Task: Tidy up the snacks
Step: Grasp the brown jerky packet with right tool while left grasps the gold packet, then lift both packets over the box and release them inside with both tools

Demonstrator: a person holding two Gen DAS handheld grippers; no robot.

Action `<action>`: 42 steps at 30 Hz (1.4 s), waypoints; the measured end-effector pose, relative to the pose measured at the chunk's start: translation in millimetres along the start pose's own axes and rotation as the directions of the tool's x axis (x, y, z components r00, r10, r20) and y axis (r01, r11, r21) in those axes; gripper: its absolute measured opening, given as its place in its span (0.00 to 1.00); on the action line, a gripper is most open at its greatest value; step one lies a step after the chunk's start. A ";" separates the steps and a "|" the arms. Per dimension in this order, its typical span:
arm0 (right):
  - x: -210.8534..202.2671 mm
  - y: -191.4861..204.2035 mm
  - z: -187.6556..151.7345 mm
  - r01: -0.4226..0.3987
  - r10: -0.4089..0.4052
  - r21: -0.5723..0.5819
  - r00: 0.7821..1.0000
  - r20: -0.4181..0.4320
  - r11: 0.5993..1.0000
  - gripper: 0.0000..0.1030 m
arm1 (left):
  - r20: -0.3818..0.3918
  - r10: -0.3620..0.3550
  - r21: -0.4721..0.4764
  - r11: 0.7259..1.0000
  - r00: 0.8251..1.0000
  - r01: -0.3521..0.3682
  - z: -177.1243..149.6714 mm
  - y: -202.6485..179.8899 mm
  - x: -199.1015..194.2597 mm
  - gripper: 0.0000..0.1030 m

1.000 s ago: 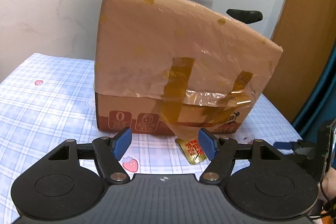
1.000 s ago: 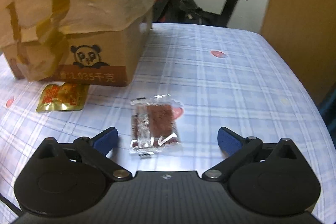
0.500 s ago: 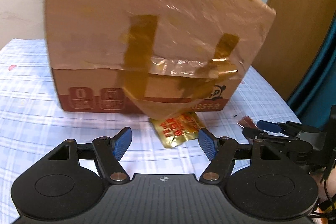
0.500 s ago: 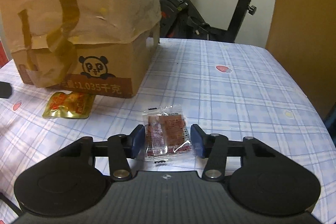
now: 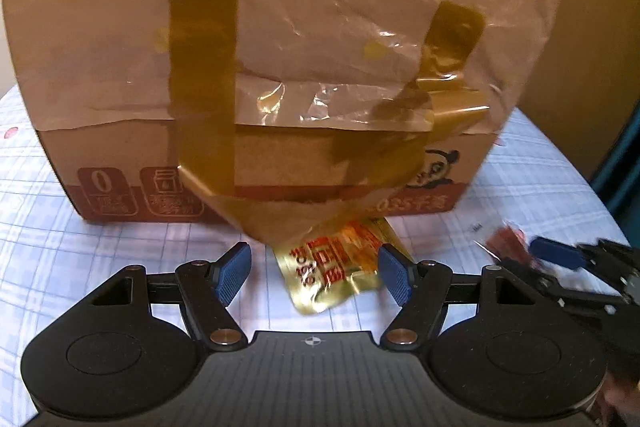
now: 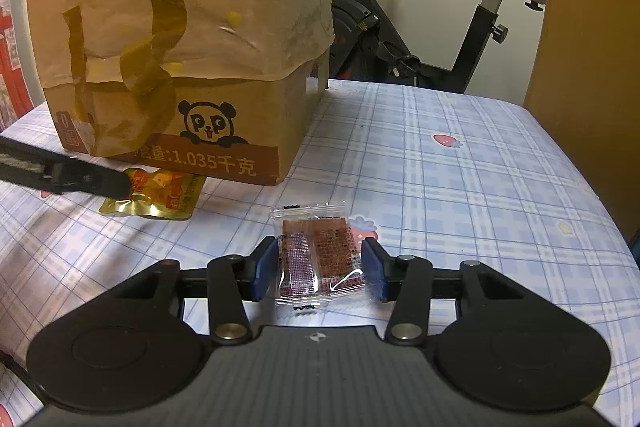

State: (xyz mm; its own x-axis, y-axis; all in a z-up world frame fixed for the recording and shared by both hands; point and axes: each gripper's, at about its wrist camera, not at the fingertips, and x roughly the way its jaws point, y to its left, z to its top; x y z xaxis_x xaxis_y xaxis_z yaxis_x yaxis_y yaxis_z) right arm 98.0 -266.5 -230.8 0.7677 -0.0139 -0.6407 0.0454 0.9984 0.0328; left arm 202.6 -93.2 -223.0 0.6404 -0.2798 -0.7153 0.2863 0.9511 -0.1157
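A gold snack pouch [image 5: 336,263] with red print lies on the checked tablecloth just in front of the cardboard box [image 5: 120,171]. My left gripper [image 5: 314,277] is open, its blue fingertips on either side of the pouch. The pouch also shows in the right wrist view [image 6: 160,195], with the left gripper's finger [image 6: 80,179] reaching over it. My right gripper [image 6: 320,271] is shut on a clear packet of brown snack [image 6: 320,259], held just above the table. The right gripper and its packet show blurred at the right of the left wrist view [image 5: 552,255].
The box [image 6: 224,131] is draped in a plastic bag with brown tape strips. An exercise bike [image 6: 420,39] stands behind the table. A wooden panel [image 6: 592,27] rises at the right. The tablecloth [image 6: 460,187] stretches right of the box.
My left gripper has moved in close to the box so the gold pouch sits between its open fingertips. My right gripper closed on the clear packet and has lifted it slightly.
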 end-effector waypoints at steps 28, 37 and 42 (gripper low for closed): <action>-0.6 -0.4 -1.4 -0.047 0.047 0.003 0.999 0.010 0.999 0.47 | 0.000 -0.065 0.112 0.992 0.998 0.065 -36.8 -5.4 -10.4 0.24; -3.3 -2.0 -2.8 -0.099 0.099 0.011 0.995 0.023 0.995 0.44 | 0.054 -0.096 0.084 0.992 0.994 0.091 -35.2 5.7 -42.8 0.21; -7.4 -3.4 -3.7 -0.109 0.108 0.024 0.993 0.043 0.994 0.43 | 0.073 -0.115 0.075 0.991 0.991 0.110 -33.8 9.0 -52.0 0.21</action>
State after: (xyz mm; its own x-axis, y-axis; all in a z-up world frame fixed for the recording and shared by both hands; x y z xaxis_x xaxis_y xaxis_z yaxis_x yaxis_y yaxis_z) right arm 89.7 -269.6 -229.0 0.7947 0.0916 -0.6000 -0.0229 0.9924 0.1212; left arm 147.8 -65.6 -210.1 0.6537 -0.3964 -0.6447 0.4078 0.9021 -0.1412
